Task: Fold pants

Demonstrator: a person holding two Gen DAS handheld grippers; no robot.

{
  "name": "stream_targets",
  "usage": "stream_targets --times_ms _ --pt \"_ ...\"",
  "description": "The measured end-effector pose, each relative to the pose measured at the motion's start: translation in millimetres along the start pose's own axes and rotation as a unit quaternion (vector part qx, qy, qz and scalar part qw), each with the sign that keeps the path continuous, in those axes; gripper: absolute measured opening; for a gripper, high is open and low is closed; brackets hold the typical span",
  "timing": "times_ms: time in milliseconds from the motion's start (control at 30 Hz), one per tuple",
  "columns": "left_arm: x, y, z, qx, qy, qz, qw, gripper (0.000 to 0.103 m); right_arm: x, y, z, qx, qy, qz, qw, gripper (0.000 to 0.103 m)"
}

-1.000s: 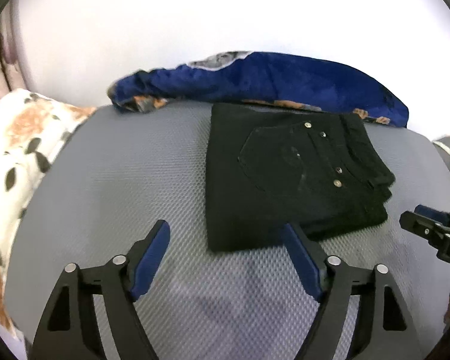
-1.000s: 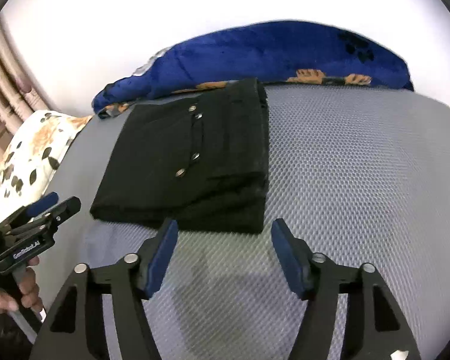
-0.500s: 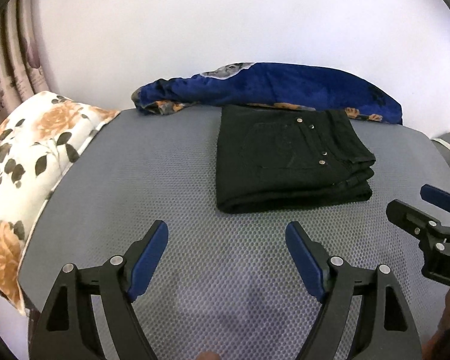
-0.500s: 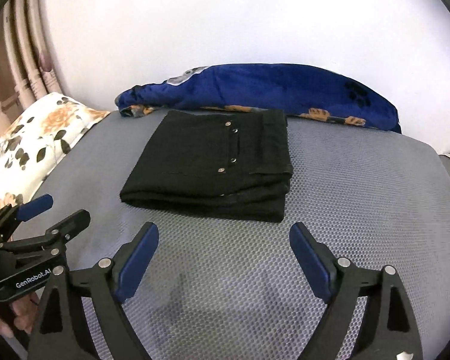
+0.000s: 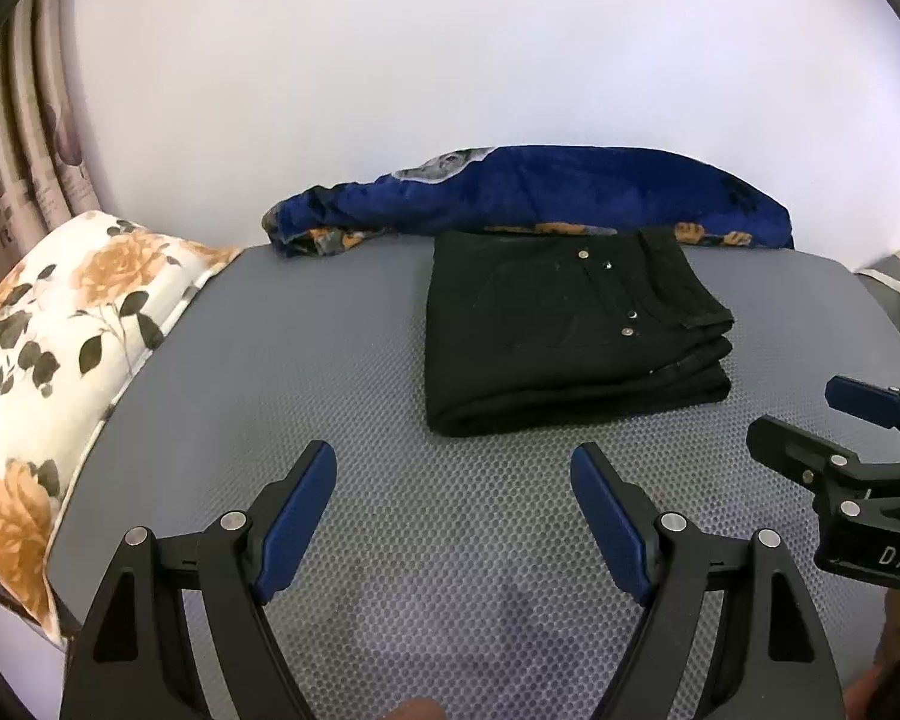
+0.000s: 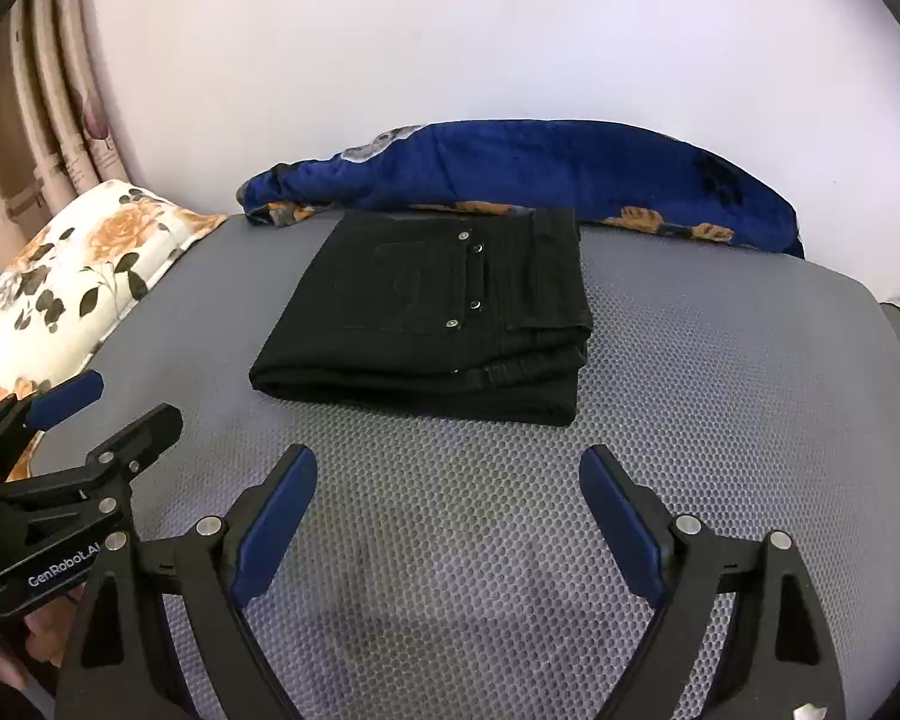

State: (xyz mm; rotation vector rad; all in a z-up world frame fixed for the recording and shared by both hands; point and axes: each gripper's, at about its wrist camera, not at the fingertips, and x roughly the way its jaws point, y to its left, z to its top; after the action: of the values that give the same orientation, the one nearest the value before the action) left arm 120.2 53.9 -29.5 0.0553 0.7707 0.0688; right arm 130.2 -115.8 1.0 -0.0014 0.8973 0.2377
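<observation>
The black pants point(image 5: 570, 330) lie folded into a compact rectangle on the grey mesh surface point(image 5: 330, 360), pocket rivets facing up; they also show in the right wrist view point(image 6: 432, 324). My left gripper point(image 5: 453, 465) is open and empty, held back from the near edge of the pants. My right gripper point(image 6: 448, 468) is open and empty, also short of the pants. Each gripper shows at the edge of the other's view: the right one point(image 5: 810, 420) and the left one point(image 6: 132, 402).
A crumpled blue blanket point(image 5: 540, 198) lies along the far edge behind the pants, against a white wall. A floral pillow point(image 5: 60, 348) lies at the left edge, with curtains point(image 6: 42, 90) behind it. The mesh surface point(image 6: 720, 360) drops off at the right.
Both grippers have pulled back and risen away from the folded pants, which now sit farther off. Both stay open.
</observation>
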Motion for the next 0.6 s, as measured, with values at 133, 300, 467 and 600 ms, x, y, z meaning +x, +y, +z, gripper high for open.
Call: stream_targets --times_ms 133,300,467,600 --pt "-1.2 -2.0 -0.2 0.004 -0.003 -0.001 1.0000 0.081 -0.6 -0.8 -1.1 0.002 0.001 0.000 1.000 0.087" --pt "-2.1 -2.9 0.2 0.004 -0.004 0.000 1.0000 0.081 -1.2 -1.8 -1.2 0.005 0.001 0.002 1.000 0.087" --pt "-0.4 -2.9 -0.2 0.004 0.000 -0.001 1.0000 0.081 0.2 -3.3 -1.4 0.008 0.005 0.003 1.000 0.087" --pt "0.1 -3.8 -0.4 0.004 0.001 -0.002 1.0000 0.081 0.9 -4.2 -3.2 0.011 0.007 0.003 1.000 0.088"
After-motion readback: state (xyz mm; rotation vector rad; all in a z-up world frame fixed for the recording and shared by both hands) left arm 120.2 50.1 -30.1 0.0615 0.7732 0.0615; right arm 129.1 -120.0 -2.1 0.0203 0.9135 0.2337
